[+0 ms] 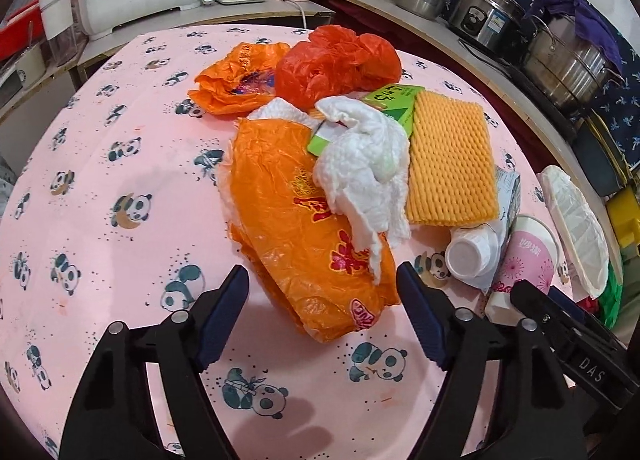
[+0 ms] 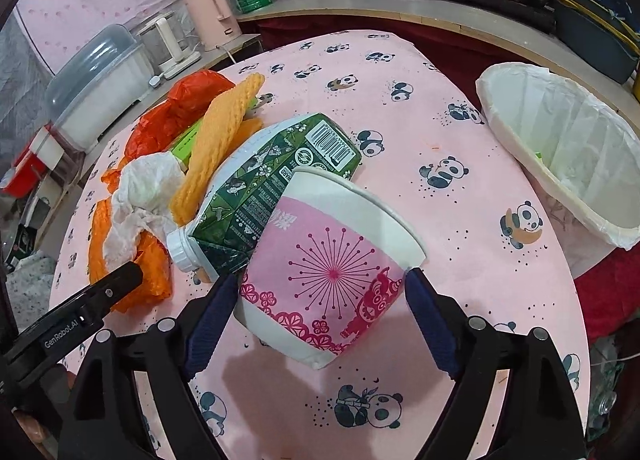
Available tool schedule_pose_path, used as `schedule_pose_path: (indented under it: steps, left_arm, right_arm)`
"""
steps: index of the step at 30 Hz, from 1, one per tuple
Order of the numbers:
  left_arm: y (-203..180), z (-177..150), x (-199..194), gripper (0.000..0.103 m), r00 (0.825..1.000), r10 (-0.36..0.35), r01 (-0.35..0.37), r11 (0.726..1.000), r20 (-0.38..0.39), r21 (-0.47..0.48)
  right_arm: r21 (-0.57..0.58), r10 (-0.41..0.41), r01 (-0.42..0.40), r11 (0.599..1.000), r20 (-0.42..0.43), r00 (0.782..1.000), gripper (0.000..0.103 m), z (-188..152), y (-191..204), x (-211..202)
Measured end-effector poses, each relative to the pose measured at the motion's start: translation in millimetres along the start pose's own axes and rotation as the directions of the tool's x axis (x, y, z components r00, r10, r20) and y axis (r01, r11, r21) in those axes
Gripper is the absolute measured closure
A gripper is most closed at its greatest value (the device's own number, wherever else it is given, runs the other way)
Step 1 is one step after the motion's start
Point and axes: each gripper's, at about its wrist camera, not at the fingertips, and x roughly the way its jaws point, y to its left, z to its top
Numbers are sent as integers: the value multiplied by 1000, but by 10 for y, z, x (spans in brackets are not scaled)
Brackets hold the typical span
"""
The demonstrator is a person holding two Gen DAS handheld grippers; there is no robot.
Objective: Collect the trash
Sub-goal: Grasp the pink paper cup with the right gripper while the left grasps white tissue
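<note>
A pile of trash lies on the pink panda tablecloth point(image 1: 100, 180). My left gripper point(image 1: 322, 292) is open, its fingers on either side of the near end of an orange plastic bag point(image 1: 304, 244), with a crumpled white paper towel point(image 1: 360, 164) on top. My right gripper point(image 2: 322, 292) has its jaws wide, one on each side of a pink-and-white paper cup point(image 2: 332, 260) that lies on its side; both pads touch or nearly touch it. A green carton point(image 2: 272, 188) with a white cap lies behind the cup. A bin with a white liner point(image 2: 560, 156) stands at the right.
A red bag point(image 1: 336, 60), a second orange bag point(image 1: 236, 80), a yellow foam net point(image 1: 448, 164) and a green box point(image 1: 396, 100) lie in the pile. Pots, a rice cooker point(image 1: 484, 16) and bottles crowd the counter behind. The right gripper shows in the left view point(image 1: 576, 340).
</note>
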Motion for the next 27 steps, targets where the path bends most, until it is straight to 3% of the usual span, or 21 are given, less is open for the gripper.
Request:
schedule_pose_path:
  steps: [3,9,15,19,25,27]
  left_arm:
    - [42,37,-91,21,999,17,-17,1000,28,-11]
    - [64,187,-314,21,995,15,-14,1000,97,-13]
    - [-139,363,-288,21,990,8,-20,997,143,79]
    - [-259,471,-68,24,993,18,-35,990,119,139]
    - [-337,539,212,43,998,3,-14,986,64,164]
    - [-353,537,261,59,999,-4,-3,986,47,164]
  right_arm:
    - [6,2,-2,1000,-2,1000,19,11,-5,42]
    - [7,6,-6,1000,1,1000,18,43,12,100]
    - [13,12,-13,1000,6,1000,20,105,3,134]
    - [17,17,-17,1000,7,1000,23,128,-32,131]
    - [38,13,-13,999,-5,1000,26,158,-113,122]
    - [47,14,-14,999,-4,1000,25,175,-134,120]
